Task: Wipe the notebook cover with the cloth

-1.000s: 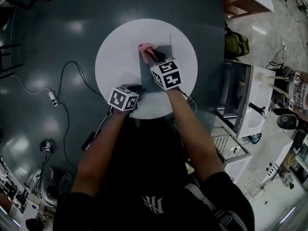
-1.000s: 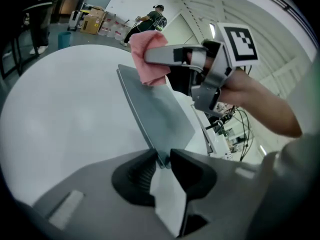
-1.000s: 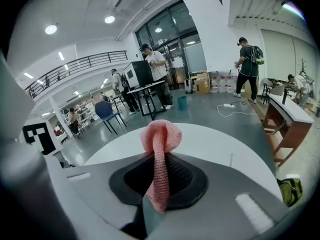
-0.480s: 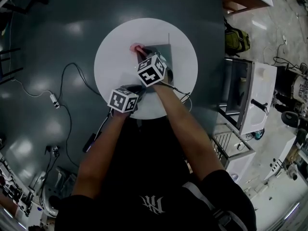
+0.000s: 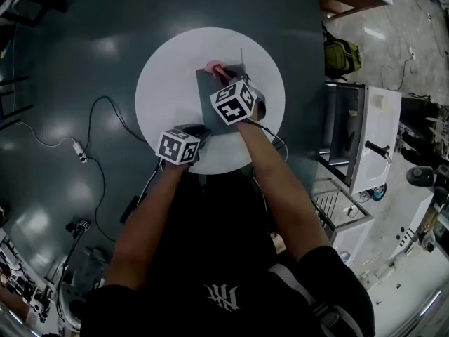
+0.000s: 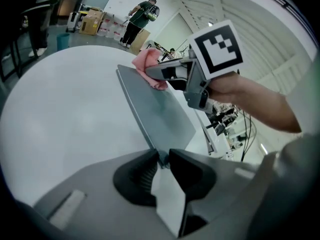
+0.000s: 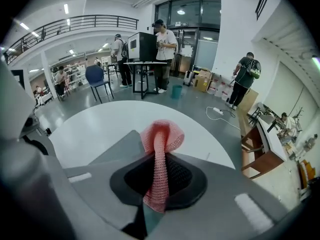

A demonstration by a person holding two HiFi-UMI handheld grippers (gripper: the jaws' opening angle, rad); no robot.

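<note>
Step in hand: a wiping stroke at the far end of the notebook (image 6: pixel 160 109), which lies flat on the round white table (image 6: pixel 65 109), a little right of centre in the head view. To do it well, in my judgement: tip the right gripper (image 7: pixel 159 160) low enough that soft cloth, not the hard tips, bears on the cover. Draw long overlapping passes from the far edge toward the pinned corner. Use light pressure, since the notebook is pinned at one corner only and could pivot or lift. Stop short of the pinch so the grippers do not collide. Left gripper (image 6: pixel 161 159): jaws have just been closing and now stand nearly together, pinching the notebook's near corner as an anchor. Right gripper: jaws clamped on the pink cloth (image 7: pixel 161 134). A strip runs up between the pads and a folded loop bulges past the tips, over the cover's far edge. Cloth-to-cover contact is probable, but the loop hides the meeting line, so it is not confirmed.
</note>
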